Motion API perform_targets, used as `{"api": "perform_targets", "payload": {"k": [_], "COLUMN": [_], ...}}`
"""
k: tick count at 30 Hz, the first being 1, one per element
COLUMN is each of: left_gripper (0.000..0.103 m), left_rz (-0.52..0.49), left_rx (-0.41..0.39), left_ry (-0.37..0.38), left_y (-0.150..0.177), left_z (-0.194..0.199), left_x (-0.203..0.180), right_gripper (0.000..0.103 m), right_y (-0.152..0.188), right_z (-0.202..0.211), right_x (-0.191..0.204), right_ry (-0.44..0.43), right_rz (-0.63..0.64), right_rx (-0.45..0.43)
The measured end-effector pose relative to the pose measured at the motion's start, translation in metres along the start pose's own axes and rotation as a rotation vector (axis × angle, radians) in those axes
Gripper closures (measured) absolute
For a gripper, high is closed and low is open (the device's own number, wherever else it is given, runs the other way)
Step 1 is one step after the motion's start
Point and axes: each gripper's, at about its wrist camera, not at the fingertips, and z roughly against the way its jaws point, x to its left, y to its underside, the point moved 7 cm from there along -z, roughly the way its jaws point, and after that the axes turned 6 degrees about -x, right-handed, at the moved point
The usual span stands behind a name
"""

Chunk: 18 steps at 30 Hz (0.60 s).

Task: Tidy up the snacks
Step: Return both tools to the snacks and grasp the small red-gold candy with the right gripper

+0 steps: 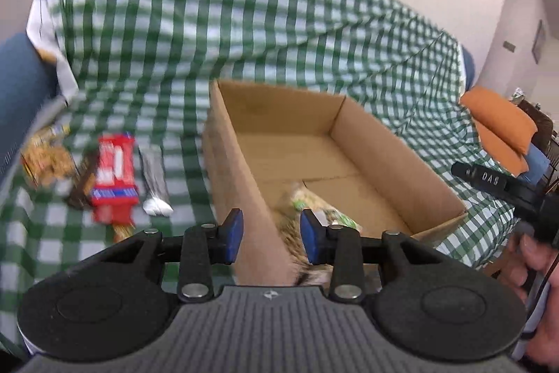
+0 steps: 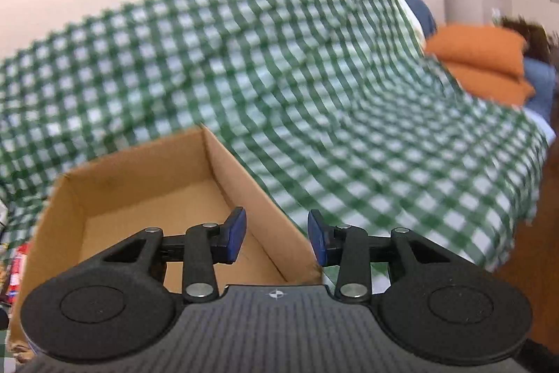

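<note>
- Left gripper (image 1: 271, 235): jaws apart, straddling the cardboard box (image 1: 244, 163) wall, nothing clamped.
- Right gripper (image 2: 276, 236): jaws apart, empty.
- Green snack packet (image 1: 314, 208) lies inside the box; red snack packet (image 1: 114, 173) at nine o'clock of it.

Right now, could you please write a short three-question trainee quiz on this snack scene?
1. True or false: the cardboard box holds no snack.
2. The red snack pack lies: A) inside the box, B) on the checked cloth beside it.
3. What does the left gripper straddle?

Key: 1 false, a green-printed packet lies inside. 2 B. 3 The box's near wall, jaws apart, gripping nothing.
</note>
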Motion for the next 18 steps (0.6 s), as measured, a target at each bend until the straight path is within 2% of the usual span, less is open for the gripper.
{"api": "perform_targets", "payload": {"k": [3,6,8,9,12,15,18], "left_gripper": [0.063,0.064,0.072,0.08,0.09,0.092,0.092], "left_rz": [-0.025,0.001,0.038,0.052,0.064,0.022,0.015], "left_rx": [-0.046,-0.05,-0.051,-0.057,-0.093,-0.112,-0.102], "left_ry": [-0.017,-0.085,-0.127,-0.148,-0.232,-0.326,-0.386], "left_y": [-0.002,-0.004,-0.009,-0.013,-0.024,-0.031,-0.027], "left_z": [0.012,0.016,0.017,0.018,0.018,0.009,-0.008], "left_x": [0.026,0.073,0.104,0.12,0.161,0.193,0.218], "right_gripper": [0.062,0.062,0.062,0.062,0.062,0.067,0.067], "right_y": [-0.006,-0.007,-0.006,-0.005,-0.002,0.002,0.011], "right_z": [0.014,0.025,0.033,0.037,0.049,0.069,0.083], "right_x": [0.016,0.039,0.059,0.071,0.114,0.168,0.22], "right_ry": [-0.073,-0.162,-0.228,-0.268,-0.424,-0.582,-0.707], "right_rz": [0.012,0.054,0.084,0.101,0.137,0.199,0.235], "right_rx": [-0.077,-0.114,-0.128,-0.127,-0.083,-0.043,-0.005]}}
